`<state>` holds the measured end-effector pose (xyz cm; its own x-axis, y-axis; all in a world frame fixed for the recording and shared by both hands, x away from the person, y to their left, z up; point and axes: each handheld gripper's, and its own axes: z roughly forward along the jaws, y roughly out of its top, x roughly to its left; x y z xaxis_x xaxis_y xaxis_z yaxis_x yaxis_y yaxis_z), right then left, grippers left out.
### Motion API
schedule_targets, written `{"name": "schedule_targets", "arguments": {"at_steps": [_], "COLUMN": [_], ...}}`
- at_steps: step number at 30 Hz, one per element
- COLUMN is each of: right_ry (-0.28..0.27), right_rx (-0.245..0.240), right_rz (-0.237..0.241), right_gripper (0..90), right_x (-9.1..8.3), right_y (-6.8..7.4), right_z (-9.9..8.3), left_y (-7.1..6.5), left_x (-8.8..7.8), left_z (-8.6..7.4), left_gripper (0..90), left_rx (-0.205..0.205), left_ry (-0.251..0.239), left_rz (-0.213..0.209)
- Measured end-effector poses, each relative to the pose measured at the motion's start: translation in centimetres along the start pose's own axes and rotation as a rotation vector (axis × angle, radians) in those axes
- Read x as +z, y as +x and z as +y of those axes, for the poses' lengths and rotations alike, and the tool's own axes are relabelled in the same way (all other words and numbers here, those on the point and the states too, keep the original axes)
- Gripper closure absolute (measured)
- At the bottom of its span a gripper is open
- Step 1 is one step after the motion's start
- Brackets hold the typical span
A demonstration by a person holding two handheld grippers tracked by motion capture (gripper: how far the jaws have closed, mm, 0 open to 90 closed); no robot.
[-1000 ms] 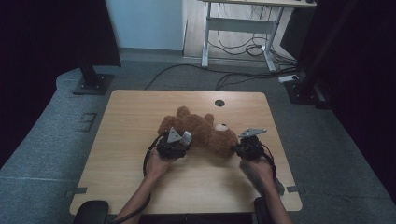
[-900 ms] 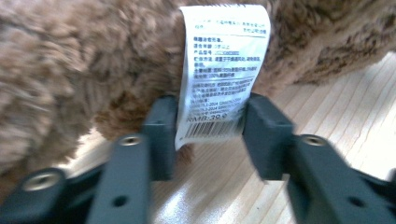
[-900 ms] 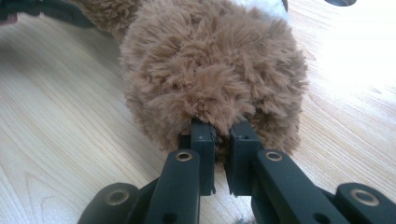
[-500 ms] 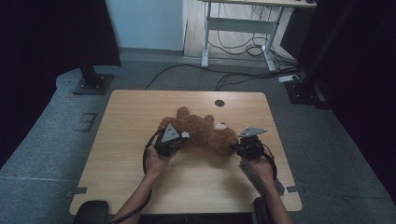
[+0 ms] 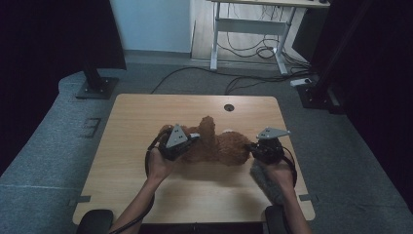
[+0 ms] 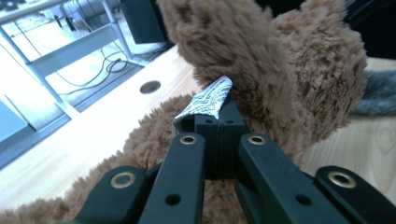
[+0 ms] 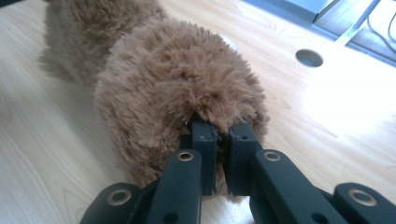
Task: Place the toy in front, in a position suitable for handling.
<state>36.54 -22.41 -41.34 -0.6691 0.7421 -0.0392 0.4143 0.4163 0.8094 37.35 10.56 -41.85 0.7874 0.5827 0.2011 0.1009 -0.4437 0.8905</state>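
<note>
Table [image 5: 146, 195]: light wood, cable hole [image 5: 229, 107] | tools: both clenched on plush bear [image 5: 221, 146]

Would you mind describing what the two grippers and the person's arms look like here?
Both grippers are black. The left gripper and the right gripper each carry a grey three-cornered plate on top and trail a black cable. Their fingers are blocky, on flat bars with brass-ringed pivots. The forearms are bare; a grey furry cuff is at the right wrist.

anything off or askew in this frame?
Only one oddity: the left gripper is shut on the white printed tag of the brown plush teddy bear, not its fur. The right gripper pinches plush. Nothing looks torn or spilled.
</note>
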Motion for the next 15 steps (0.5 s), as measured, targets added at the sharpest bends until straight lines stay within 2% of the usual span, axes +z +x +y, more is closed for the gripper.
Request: {"name": "schedule_targets", "arguments": {"at_steps": [2,4,8,11,15], "right_ry": [0.002,0.014,0.057,0.082,0.103], "right_rx": [0.000,0.013,0.039,0.051,0.061], "right_rz": [-0.006,-0.007,0.002,0.007,0.011], "right_gripper": [84.1,84.1,83.9,83.7,83.7], "right_x": [0.0,0.5,2.2,3.3,4.0], "right_y": [-0.2,-0.5,-1.1,-1.2,-1.3], "right_z": [0.3,0.3,-0.5,-1.1,-1.6], "left_y": [0.2,0.5,1.2,1.5,1.7], "left_x": [0.1,0.7,2.3,3.1,3.4], "left_z": [0.3,0.2,-0.9,-1.9,-2.7], "left_gripper": [89.4,89.4,89.2,88.7,82.1], "left_rx": [0.004,-0.008,-0.040,-0.059,-0.087], "left_ry": [0.019,0.042,0.107,0.137,0.134], "left_rz": [-0.007,-0.018,-0.037,-0.049,-0.062]}}
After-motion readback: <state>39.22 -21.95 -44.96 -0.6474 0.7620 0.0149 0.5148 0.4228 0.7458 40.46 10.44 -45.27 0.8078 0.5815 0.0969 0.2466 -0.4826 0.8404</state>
